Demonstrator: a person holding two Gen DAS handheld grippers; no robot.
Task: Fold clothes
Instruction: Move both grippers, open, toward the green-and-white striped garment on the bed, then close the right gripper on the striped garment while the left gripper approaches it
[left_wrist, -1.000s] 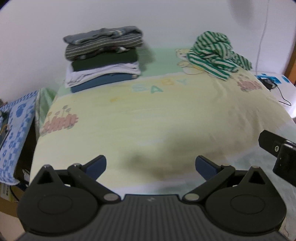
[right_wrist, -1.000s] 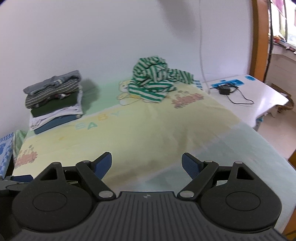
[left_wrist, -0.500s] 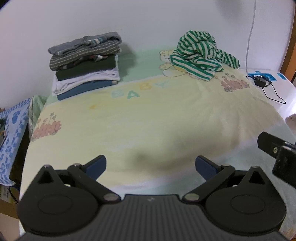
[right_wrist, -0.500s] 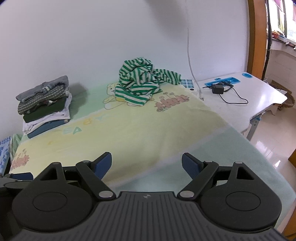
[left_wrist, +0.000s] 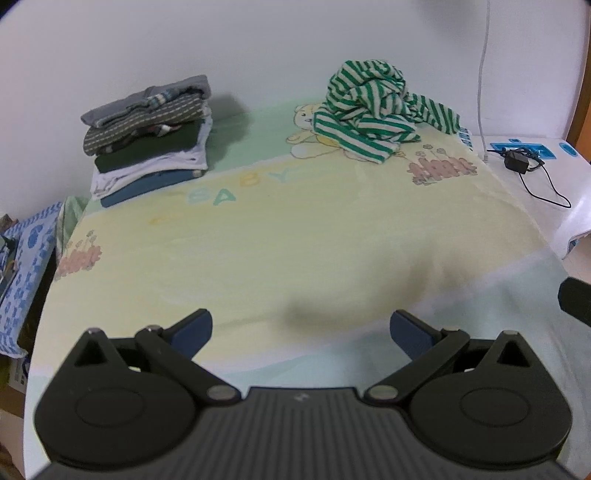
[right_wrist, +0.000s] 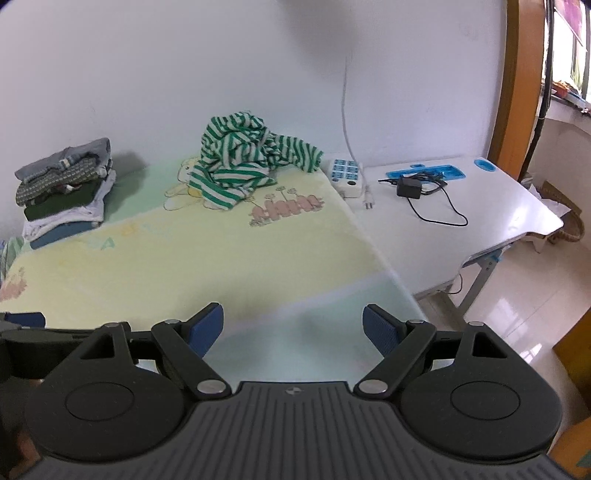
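A crumpled green-and-white striped garment lies in a heap at the far right of the bed, against the wall. A stack of folded clothes sits at the far left. My left gripper hangs open over the near edge of the bed with nothing between its fingers. My right gripper is open and empty too, over the bed's near right corner. Both are far from the striped garment.
The bed carries a pale yellow and green blanket printed with "BABY". A white desk stands to the right with a charger and cable and a power strip. A blue patterned cloth hangs at the left.
Both views have swung to the right and pulled back a little, so the clothes stack and striped garment sit further left and the desk shows more. Both grippers stayed open.
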